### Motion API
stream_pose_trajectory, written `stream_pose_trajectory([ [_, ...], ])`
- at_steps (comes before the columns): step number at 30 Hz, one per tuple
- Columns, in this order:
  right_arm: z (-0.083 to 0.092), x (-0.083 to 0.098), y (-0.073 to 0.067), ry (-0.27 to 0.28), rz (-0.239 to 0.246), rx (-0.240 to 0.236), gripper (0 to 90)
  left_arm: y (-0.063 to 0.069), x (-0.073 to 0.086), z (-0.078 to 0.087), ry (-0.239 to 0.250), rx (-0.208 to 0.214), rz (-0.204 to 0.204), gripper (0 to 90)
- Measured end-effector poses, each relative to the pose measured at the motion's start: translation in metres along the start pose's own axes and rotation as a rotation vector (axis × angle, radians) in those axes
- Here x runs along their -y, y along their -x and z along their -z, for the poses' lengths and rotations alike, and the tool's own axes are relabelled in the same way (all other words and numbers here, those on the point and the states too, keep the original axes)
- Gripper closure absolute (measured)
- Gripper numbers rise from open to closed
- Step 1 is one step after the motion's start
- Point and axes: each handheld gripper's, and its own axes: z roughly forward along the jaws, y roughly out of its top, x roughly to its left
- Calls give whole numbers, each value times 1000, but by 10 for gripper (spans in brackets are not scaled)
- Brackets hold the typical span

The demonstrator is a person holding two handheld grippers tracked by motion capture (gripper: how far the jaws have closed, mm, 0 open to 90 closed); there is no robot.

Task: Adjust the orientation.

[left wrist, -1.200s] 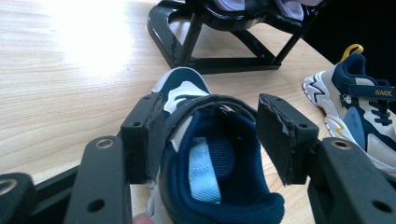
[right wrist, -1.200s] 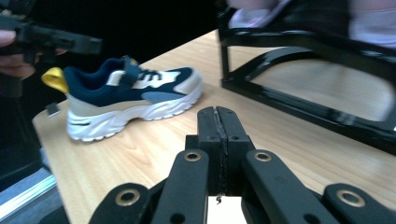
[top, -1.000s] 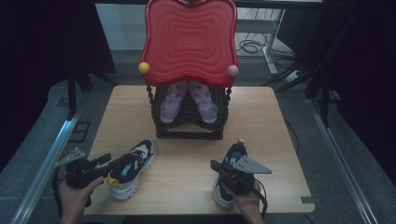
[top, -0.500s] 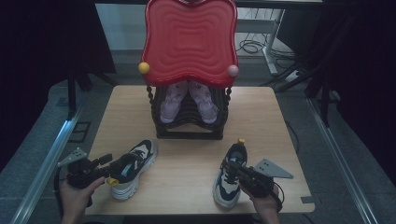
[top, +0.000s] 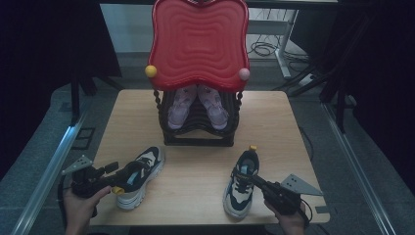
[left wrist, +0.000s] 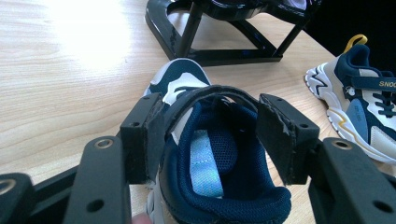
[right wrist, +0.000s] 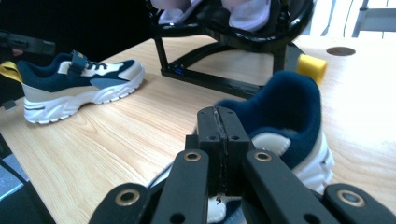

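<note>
Two navy, white and blue sneakers lie on the wooden table (top: 274,127). The left sneaker (top: 139,176) (left wrist: 219,186) has its collar and strap between the jaws of my left gripper (top: 122,174) (left wrist: 215,126), whose pads press on both sides. The right sneaker (top: 239,188) (right wrist: 289,121), with a yellow heel loop, rests flat near the front edge. My right gripper (top: 248,177) (right wrist: 218,116) is shut with nothing in it, its tips beside that sneaker's opening. Farther off, the left gripper view takes in the right sneaker (left wrist: 359,107), and the right gripper view takes in the left sneaker (right wrist: 79,84).
A black shoe rack (top: 195,132) with a red wavy top (top: 198,44) stands at the table's back middle and holds a pair of pink shoes (top: 178,110). Bare wood lies between the two sneakers. A table hole (right wrist: 341,50) is at the right.
My right gripper has drawn back to the right and toward the person, uncovering the right sneaker. The left gripper and its sneaker have stayed put.
</note>
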Motion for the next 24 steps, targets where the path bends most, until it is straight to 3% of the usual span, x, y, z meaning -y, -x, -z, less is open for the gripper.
stream_pose_trajectory([
  [6,10,17,6,-32,9,14,893,1,0,-1,-6,2,-3,419],
  [10,20,36,11,-62,-10,20,893,1,0,-1,-4,-3,-5,419],
  [14,26,48,12,-74,-20,-1,895,1,0,-2,-5,-6,-3,419],
  [24,10,53,1,-126,28,-54,894,1,0,-1,-6,-4,-3,418],
])
